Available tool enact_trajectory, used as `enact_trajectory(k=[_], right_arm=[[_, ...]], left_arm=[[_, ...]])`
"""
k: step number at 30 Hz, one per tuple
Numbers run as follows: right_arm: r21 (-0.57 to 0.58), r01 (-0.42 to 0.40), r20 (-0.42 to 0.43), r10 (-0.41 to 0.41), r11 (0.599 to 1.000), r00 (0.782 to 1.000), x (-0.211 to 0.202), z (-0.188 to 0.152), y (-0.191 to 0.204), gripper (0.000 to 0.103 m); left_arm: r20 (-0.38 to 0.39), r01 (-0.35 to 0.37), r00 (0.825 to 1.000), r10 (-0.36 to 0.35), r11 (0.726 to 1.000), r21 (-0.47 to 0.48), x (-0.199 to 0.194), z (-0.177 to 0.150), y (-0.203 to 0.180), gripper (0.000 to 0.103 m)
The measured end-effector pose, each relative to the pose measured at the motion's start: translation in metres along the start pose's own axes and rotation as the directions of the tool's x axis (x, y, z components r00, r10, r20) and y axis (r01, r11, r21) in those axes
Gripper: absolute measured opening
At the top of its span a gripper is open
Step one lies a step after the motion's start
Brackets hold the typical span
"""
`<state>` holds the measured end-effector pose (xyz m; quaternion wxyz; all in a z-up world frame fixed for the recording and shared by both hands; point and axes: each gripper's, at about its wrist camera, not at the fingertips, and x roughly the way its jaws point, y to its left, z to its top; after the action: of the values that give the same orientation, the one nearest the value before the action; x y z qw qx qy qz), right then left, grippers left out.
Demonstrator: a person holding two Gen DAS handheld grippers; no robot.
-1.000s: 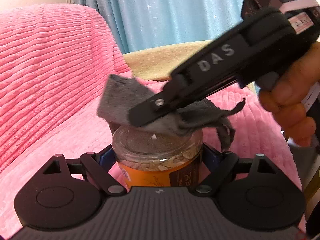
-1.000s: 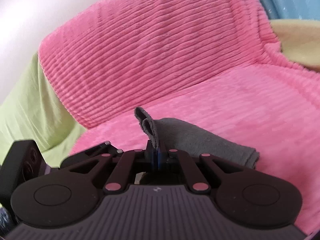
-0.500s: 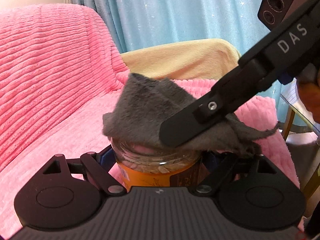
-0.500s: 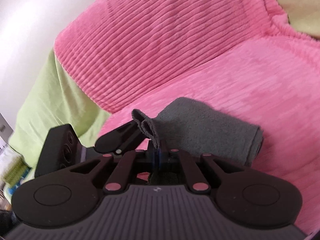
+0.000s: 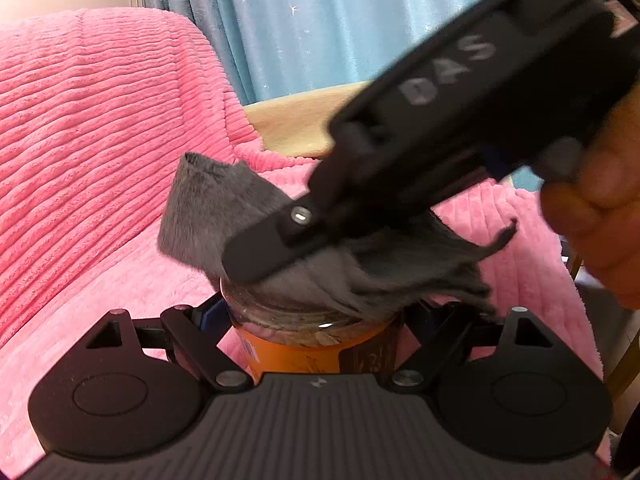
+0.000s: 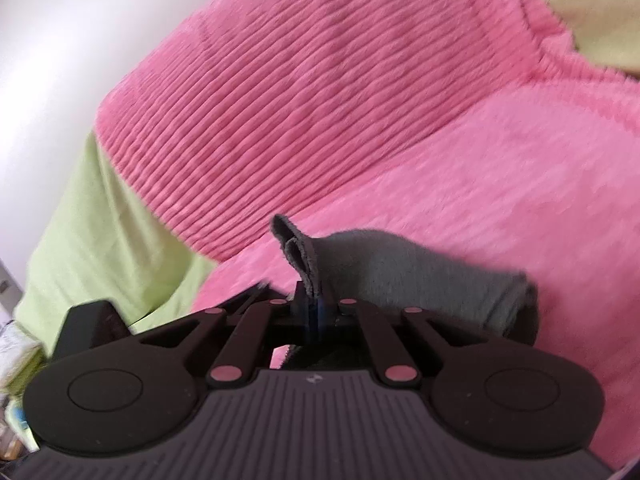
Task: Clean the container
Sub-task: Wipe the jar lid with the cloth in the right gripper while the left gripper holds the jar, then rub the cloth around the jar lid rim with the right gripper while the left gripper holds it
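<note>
- Container (image 5: 316,344): a clear jar with an orange label, standing upright at the near centre of the left wrist view, above a pink ribbed cover (image 5: 100,152). Its long axis runs vertically and its top faces upward.
- Left gripper (image 5: 316,320): jaws set at about the jar's width, one finger on each side of the body, clamped on it just below the top.
- Grey cloth (image 5: 248,224): draped over the jar's top and touching it; one flap stands up at the left, frayed ends trail to the right.
- Right gripper (image 6: 314,300): jaws narrow, pinched on a fold of the cloth. In the left wrist view its black finger (image 5: 272,248) slants down from the upper right, tip at the jar's left rim.
- Hand (image 5: 592,216): holds the right gripper at the far right edge.
- Deciding relation: the jar's top lies directly beneath the cloth-bearing right gripper, so wiping probably proceeds across that top, crosswise to the jar's upright axis, with the left gripper steadying.
- Blue curtain (image 5: 340,20): behind the scene.
</note>
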<state>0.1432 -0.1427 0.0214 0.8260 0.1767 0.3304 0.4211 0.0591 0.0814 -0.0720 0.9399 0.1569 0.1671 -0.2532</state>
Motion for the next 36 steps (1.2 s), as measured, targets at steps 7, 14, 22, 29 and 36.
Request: enact_trajectory(k=[7, 14, 22, 29, 36], right_arm=[[-0.018, 0.093, 0.058, -0.092, 0.996, 0.994, -0.012, 0.005, -0.01, 0.001], [0.007, 0.063, 0.007, -0.063, 0.998, 0.998, -0.034, -0.002, -0.023, 0.001], [0.045, -0.045, -0.042, 0.047, 0.998, 0.998, -0.035, -0.015, -0.014, 0.002], [0.067, -0.073, -0.027, 0.075, 0.995, 0.997, -0.011, -0.015, -0.008, 0.002], [0.017, -0.017, 0.019, 0.017, 1.0, 1.0, 0.006, -0.005, 0.0, 0.002]], left_arm=[[0.006, 0.008, 1.0, -0.008, 1.0, -0.008, -0.001, -0.003, -0.001, 0.085], [0.01, 0.006, 1.0, -0.006, 1.0, 0.005, -0.004, -0.006, -0.007, 0.085], [0.011, 0.005, 1.0, -0.005, 1.0, 0.0, -0.008, -0.009, -0.011, 0.085], [0.009, 0.007, 1.0, -0.006, 1.0, -0.011, -0.005, -0.008, -0.008, 0.085], [0.008, 0.007, 1.0, -0.006, 1.0, -0.021, 0.001, -0.004, -0.003, 0.085]])
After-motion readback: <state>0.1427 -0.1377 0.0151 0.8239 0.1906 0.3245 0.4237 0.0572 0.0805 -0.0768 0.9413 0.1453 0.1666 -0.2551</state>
